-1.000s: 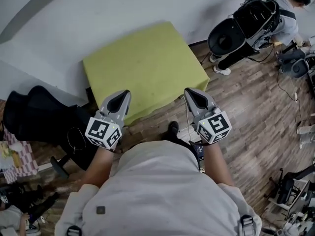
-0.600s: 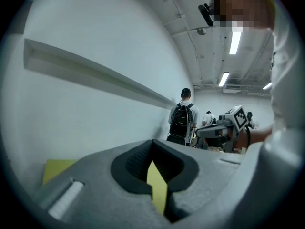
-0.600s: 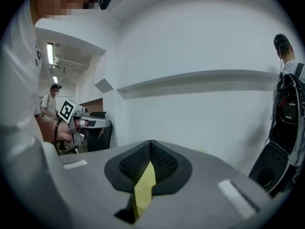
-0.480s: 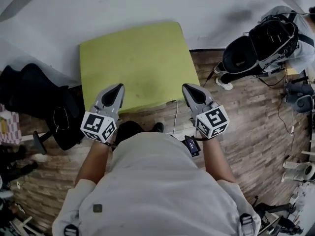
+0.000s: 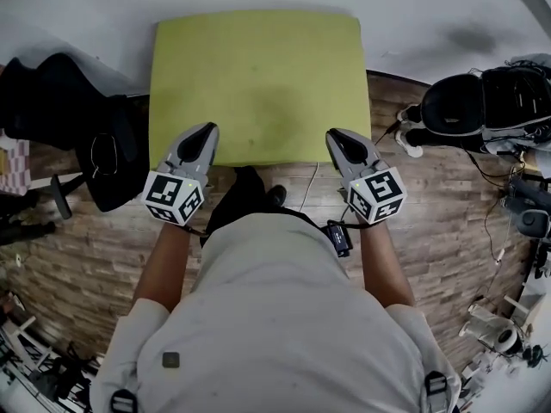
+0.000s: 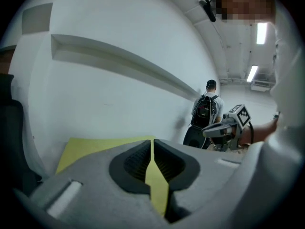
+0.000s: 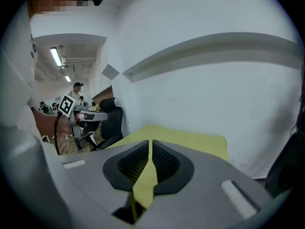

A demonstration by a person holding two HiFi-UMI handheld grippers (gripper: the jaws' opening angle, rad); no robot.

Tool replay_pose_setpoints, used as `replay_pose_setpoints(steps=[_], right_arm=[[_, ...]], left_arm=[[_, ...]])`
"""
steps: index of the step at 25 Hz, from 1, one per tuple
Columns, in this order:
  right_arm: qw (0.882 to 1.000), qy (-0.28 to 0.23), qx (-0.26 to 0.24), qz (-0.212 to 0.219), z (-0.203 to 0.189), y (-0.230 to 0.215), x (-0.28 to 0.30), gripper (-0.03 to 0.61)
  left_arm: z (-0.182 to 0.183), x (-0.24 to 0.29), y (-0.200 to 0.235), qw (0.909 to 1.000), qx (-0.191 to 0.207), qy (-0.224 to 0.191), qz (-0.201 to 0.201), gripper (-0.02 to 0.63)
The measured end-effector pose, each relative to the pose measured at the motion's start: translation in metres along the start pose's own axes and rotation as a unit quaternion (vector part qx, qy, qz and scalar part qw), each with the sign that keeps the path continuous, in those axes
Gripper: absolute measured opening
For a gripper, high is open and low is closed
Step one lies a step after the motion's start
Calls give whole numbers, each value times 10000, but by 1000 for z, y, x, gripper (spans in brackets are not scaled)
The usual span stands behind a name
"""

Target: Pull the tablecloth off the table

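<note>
Tablecloth (image 5: 258, 76) lies spread over the whole table, left gripper (image 5: 205, 133) and right gripper (image 5: 338, 138) both clamped on its near edge, pull-off left.

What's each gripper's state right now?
Left gripper: shut on the tablecloth, at its near edge.
Right gripper: shut on the tablecloth, also at the near edge.

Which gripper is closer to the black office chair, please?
The left gripper, shut on the tablecloth beside the black chair; the right gripper holds the same edge farther from it.
</note>
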State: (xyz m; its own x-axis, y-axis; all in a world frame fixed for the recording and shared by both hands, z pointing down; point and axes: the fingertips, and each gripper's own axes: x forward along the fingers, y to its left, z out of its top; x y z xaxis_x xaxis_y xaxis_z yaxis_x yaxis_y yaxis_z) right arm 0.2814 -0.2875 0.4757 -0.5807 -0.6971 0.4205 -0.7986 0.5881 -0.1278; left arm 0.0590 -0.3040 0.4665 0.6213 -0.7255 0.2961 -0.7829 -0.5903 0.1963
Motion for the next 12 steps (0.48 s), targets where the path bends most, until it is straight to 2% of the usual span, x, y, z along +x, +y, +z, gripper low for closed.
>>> replay_pose_setpoints(steps=[6, 12], right_arm=[[9969, 768, 170, 58, -59, -21, 38, 98], [9855, 1671, 278, 40, -127, -39, 69, 142]], left_arm=[[-63, 19, 42, 9964, -262, 770, 254, 75], [-126, 22, 75, 9843, 44, 1694, 487, 134]])
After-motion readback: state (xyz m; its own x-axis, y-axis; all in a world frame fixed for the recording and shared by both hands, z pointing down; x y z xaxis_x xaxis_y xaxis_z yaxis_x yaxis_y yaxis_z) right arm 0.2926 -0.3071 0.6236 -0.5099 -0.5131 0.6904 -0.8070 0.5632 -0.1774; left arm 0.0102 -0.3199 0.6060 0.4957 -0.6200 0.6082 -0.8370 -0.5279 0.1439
